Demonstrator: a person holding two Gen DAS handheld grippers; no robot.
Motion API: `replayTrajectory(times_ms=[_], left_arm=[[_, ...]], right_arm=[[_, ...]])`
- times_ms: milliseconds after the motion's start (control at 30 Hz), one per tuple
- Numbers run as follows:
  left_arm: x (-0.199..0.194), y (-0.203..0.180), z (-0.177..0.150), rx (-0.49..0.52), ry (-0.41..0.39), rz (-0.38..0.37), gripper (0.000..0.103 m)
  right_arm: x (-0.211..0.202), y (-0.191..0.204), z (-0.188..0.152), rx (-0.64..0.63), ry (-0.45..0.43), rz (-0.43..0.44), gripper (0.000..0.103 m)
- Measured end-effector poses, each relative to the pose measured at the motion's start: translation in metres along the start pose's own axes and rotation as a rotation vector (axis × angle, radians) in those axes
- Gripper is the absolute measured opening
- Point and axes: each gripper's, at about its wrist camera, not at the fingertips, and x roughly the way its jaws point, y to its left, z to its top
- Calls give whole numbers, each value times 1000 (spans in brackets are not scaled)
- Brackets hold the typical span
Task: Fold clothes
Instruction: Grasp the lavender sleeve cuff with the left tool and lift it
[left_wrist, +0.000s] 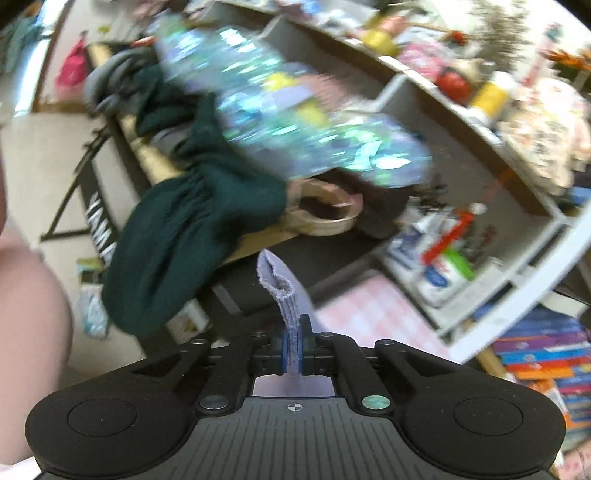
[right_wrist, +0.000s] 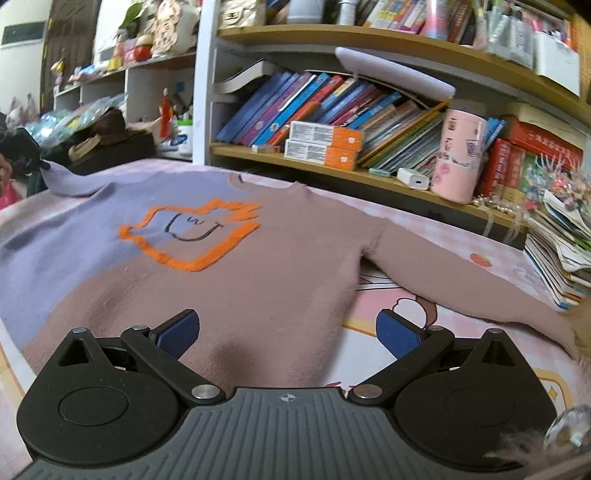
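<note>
Pinching the lilac cuff (left_wrist: 284, 295) in my left gripper (left_wrist: 294, 350), right gripper (right_wrist: 288, 332) open over the sweater (right_wrist: 258, 266); thin bite, a hard tug could slip it.

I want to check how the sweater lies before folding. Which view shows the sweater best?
The right wrist view: the sweater lies spread flat on the bed, with its orange design, neckline and one sleeve visible, below the open right gripper. The left wrist view shows only a lilac cuff pinched in the shut left gripper.
</note>
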Motion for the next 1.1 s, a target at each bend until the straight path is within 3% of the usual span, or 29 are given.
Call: replayTrajectory(times_ms=[300,567,800,1100], left_arm=[[-32,-112,-3,184,10,-249,3],[-31,-232,-62,303,79,-471,3],[-7,-304,-118,339,180,-548,3],[12,-339,-190,352,288,-574,3]], right_arm=[[-6,-2,0,14,-32,6,103],[-5,-4,0,28,-26,-6,103],[-7,-17,-1,104,-38,10,103],[-9,-14,-2,88,-50,23,103]])
